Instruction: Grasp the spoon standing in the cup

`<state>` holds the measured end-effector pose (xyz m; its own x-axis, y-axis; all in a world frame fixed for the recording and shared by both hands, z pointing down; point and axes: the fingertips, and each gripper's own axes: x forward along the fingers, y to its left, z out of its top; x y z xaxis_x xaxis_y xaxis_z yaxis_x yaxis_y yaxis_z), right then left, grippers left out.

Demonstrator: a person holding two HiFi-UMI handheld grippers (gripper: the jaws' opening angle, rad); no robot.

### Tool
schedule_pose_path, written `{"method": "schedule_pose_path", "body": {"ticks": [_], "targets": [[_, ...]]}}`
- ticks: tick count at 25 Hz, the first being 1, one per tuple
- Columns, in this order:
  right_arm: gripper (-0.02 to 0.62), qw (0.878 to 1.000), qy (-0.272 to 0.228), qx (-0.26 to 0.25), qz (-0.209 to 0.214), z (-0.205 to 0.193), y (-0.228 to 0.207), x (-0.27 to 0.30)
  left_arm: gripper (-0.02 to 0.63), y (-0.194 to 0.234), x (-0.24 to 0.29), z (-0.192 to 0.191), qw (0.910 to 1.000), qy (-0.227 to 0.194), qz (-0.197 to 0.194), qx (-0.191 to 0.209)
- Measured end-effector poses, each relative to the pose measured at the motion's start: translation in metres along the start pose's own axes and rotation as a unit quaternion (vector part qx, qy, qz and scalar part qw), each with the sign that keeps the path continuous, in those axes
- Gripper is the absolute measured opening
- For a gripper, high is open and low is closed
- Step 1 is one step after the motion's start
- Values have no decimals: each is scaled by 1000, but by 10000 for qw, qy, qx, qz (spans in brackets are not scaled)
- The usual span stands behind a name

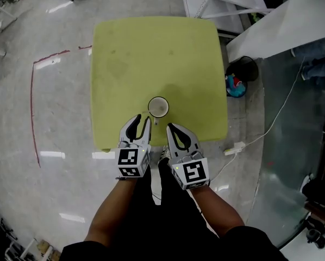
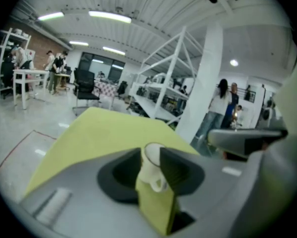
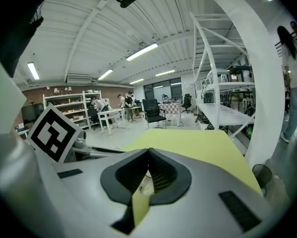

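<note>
A white cup [image 1: 158, 107] stands near the front edge of the yellow-green table [image 1: 151, 53]. No spoon shows in it in any view. My left gripper [image 1: 142, 118] is just short of the cup on its left, jaws apart and empty. In the left gripper view the cup [image 2: 151, 165] appears through the gap of the left gripper [image 2: 150, 150], its handle turned toward the camera. My right gripper [image 1: 169, 126] sits a little nearer than the cup on its right, tips together. In the right gripper view the right gripper [image 3: 148, 151] has its jaws meeting, with only table showing below.
Right of the table, a white cable with a plug block [image 1: 234, 147] runs over the floor. A black round object [image 1: 244, 68] and a blue-red item [image 1: 236, 86] sit by the table's right edge. White shelving [image 3: 215, 58] and people stand beyond.
</note>
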<state>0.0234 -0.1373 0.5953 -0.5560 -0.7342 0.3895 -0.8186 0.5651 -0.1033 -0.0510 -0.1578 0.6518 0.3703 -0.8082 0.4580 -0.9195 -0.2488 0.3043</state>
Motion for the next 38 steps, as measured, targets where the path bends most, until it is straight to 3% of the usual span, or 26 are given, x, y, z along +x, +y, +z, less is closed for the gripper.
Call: {"method": "schedule_pose_path", "body": {"ticks": [7,16,27,38], "targets": [[8,10000,12,50,33,-5,-1,3,117,7,10,-3,9998,17,76,-198],[8,9997,199,77,-68,-3,-20,3,62,5,23,-2,9996,37,211,-176],[6,10000,13,42,53,1,-20,4,12,1,18,15,9994,-114,322,91],[6,9992,-362,31,-149,38,-23,-11,12,-21,-19,64,9981,-434,58,442]]}}
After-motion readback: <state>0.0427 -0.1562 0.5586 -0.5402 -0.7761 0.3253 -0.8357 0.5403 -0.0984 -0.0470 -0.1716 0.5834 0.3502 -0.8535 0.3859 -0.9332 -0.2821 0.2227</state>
